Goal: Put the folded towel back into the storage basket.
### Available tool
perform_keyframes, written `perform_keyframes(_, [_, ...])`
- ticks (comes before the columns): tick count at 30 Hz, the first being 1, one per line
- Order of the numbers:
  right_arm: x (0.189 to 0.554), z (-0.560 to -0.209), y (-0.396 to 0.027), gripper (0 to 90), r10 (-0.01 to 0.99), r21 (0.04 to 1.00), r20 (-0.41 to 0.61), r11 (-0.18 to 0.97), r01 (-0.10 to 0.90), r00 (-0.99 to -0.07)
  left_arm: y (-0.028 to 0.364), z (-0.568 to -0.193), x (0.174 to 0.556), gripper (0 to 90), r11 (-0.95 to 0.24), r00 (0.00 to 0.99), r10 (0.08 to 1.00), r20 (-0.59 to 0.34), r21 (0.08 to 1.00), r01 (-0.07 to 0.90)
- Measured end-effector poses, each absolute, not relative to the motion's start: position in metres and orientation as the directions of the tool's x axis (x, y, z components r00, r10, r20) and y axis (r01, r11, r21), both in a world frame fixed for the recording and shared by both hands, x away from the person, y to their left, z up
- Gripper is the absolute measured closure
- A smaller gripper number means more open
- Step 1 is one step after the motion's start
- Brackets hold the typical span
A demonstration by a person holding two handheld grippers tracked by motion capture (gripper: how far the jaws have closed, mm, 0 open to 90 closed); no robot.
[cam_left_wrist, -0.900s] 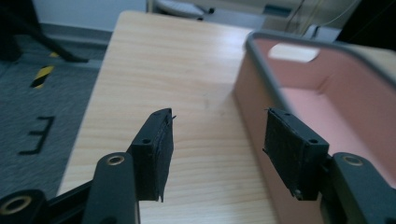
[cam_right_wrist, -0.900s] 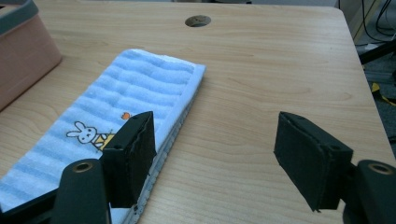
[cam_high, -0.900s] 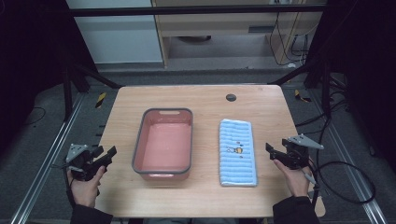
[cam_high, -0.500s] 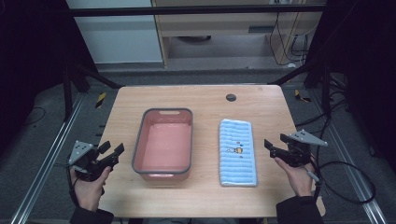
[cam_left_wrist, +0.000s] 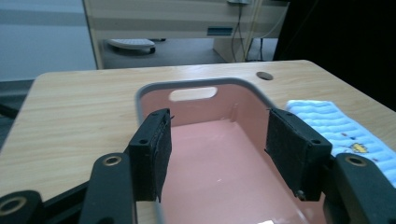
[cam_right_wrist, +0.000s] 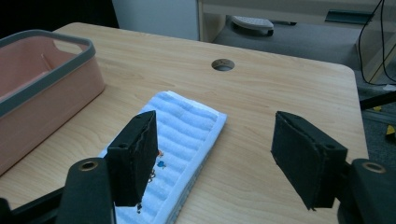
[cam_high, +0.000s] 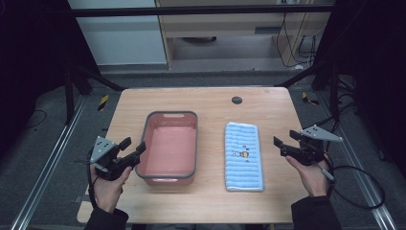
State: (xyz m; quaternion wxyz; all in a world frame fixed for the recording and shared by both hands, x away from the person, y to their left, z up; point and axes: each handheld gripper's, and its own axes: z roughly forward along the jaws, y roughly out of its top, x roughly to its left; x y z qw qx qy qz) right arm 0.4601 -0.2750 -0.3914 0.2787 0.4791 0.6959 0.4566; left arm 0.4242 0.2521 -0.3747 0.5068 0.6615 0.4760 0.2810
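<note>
Pink and empty, the bin (cam_high: 171,147) sits mid-counter (cam_high: 210,103) beside the folded blue towel (cam_high: 243,155), both claws gaping apart, left claw (cam_high: 135,149) nearing the bin's rim, right claw (cam_high: 282,146) probably approaching the towel.

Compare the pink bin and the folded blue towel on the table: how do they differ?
The pink bin is a rigid, grey-rimmed tub standing open and empty; the blue towel is soft, ribbed cloth lying flat and folded. The bin sits nearer the left gripper, the towel nearer the right gripper. Both lie lengthwise on the table, untouched.
</note>
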Motion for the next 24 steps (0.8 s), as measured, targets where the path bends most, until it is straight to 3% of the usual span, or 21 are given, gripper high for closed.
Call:
perform_keyframes(12, [0.468,-0.374,-0.278,34.8,0.921,0.908,0.031,0.137,0.395,-0.389,0.191,-0.370,0.429,40.8,-0.073,0.484,0.869,-0.103,0.941,0.330])
perform_keyframes(24, [0.480,-0.372,-0.272,36.2,0.909,0.909,0.050,0.130,0.395,-0.413,0.154,-0.373,0.429,42.9,-0.110,0.540,0.837,-0.090,0.939,0.326])
